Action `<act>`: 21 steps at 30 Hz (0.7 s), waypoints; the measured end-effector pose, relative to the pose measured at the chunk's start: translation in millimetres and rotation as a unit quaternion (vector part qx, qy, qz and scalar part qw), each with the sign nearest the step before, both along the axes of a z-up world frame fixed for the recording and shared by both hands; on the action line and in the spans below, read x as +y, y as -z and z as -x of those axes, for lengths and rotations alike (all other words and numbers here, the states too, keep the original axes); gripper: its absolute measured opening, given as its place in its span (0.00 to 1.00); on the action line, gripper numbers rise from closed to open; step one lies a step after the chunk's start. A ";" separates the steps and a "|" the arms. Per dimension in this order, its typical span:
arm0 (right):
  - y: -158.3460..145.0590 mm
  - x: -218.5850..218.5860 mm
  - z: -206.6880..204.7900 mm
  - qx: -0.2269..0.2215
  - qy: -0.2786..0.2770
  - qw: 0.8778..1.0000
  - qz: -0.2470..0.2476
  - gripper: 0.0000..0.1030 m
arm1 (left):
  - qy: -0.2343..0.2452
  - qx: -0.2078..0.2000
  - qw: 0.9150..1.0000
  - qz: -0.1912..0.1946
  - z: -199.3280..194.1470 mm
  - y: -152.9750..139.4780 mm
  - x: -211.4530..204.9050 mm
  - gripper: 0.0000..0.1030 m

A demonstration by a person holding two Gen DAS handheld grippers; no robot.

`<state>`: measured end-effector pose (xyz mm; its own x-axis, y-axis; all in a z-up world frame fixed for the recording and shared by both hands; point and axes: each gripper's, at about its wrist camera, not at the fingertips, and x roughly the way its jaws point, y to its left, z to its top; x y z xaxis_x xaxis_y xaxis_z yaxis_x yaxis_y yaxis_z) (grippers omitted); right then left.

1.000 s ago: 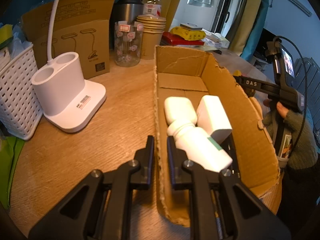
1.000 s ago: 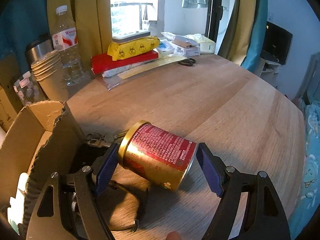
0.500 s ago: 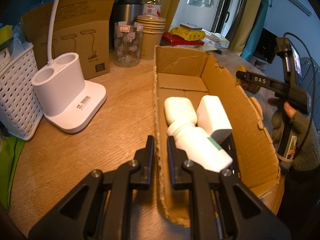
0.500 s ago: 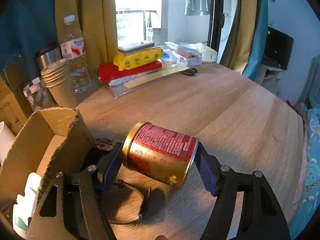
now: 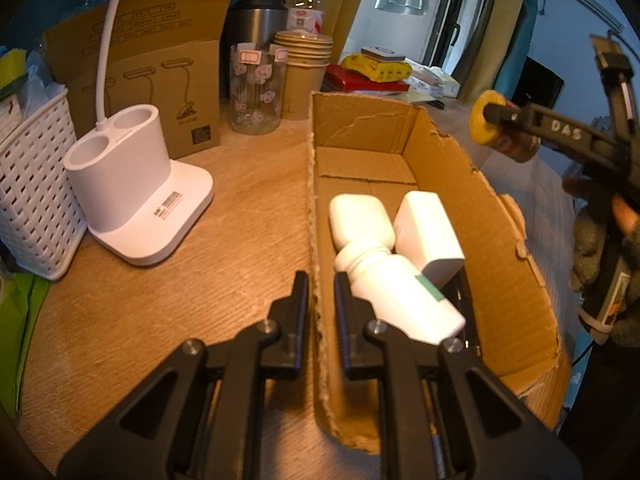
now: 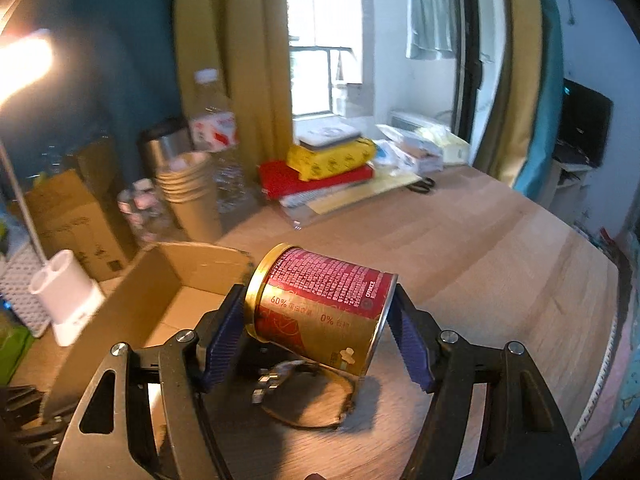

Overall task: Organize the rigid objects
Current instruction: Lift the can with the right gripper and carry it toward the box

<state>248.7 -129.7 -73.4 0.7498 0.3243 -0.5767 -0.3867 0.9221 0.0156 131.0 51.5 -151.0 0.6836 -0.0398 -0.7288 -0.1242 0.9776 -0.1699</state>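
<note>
- The red-and-gold can (image 6: 320, 312) lies on its side between your right gripper's (image 6: 316, 332) blue pads, clamped end to end and clear of the counter (image 6: 500, 264).
- Your left gripper (image 5: 321, 312) is pinched nearly closed on the near wall of the cardboard box (image 5: 512, 280), steadying it.
- The box already holds a white bottle (image 5: 396, 292) and a white case (image 5: 428, 232), with bare floor at its far end.
- The step in hand looks like carrying the can to the box.
- Next, bring it over the torn right wall, lower it into the free far end, then release.
</note>
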 end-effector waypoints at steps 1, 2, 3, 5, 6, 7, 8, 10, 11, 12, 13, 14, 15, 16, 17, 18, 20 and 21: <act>-2.2 3.2 3.5 -0.001 -0.008 1.000 -0.001 0.70 | 0.000 0.000 1.000 0.000 -0.1 -0.2 0.0 0.13; -3.9 5.9 5.0 -0.002 -0.014 1.000 -0.001 0.70 | 0.000 0.000 1.000 0.000 -0.1 -0.4 0.4 0.13; -5.1 8.4 6.8 -0.003 -0.020 1.000 -0.002 0.70 | 0.000 0.000 1.000 0.000 -0.3 -0.3 0.7 0.13; -6.9 14.0 9.2 -0.003 -0.032 0.999 -0.003 0.70 | 0.000 0.000 1.000 0.000 -0.3 -0.2 0.9 0.13; -7.4 15.8 10.0 -0.003 -0.037 0.999 -0.003 0.70 | 0.000 0.000 1.000 0.000 -0.5 -0.1 1.3 0.13; -8.0 19.2 11.1 -0.004 -0.042 0.999 -0.003 0.70 | 0.000 0.000 1.000 0.000 -0.5 -0.1 1.4 0.13; -8.3 21.6 11.4 -0.005 -0.045 0.999 -0.002 0.70 | 0.000 0.000 1.000 0.000 -0.4 -0.1 1.3 0.13; -8.1 26.5 11.7 -0.004 -0.054 0.999 -0.002 0.70 | 0.000 0.000 1.000 0.000 -0.5 -0.1 1.4 0.13; -8.1 29.2 11.4 -0.004 -0.059 0.998 -0.003 0.70 | 0.000 0.000 1.000 0.000 -0.4 -0.1 1.3 0.13; -7.8 32.0 10.9 -0.003 -0.064 0.998 -0.004 0.70 | 0.000 0.000 1.000 0.000 -0.5 -0.1 1.3 0.13; -6.8 35.0 9.5 -0.003 -0.067 0.998 -0.004 0.70 | 0.000 0.000 1.000 0.000 -0.5 -0.2 1.2 0.13; -6.2 36.9 8.6 -0.002 -0.070 0.998 -0.004 0.70 | 0.000 0.000 1.000 0.000 -0.5 -0.1 1.3 0.14; -5.2 38.6 8.2 0.000 -0.073 0.997 -0.003 0.70 | 0.000 0.000 1.000 0.000 -0.4 -0.1 1.3 0.13; -4.1 41.5 7.5 0.002 -0.079 0.997 -0.003 0.70 | 0.000 0.000 1.000 0.000 -0.4 -0.1 1.3 0.13; -3.2 43.7 6.8 0.003 -0.082 0.997 -0.003 0.70 | 0.000 0.000 1.000 0.000 -0.5 -0.1 1.3 0.13; -2.0 46.9 6.2 0.004 -0.088 0.996 -0.003 0.70 | 0.000 0.000 1.000 0.000 -0.4 -0.1 1.3 0.14; -0.6 51.9 5.7 0.007 -0.097 0.995 -0.004 0.70 | 0.000 0.000 1.000 0.000 -0.5 -0.1 1.2 0.13; 0.1 55.6 4.7 0.009 -0.104 0.995 -0.003 0.70 | 0.000 0.000 1.000 0.000 -0.6 -0.1 1.3 0.13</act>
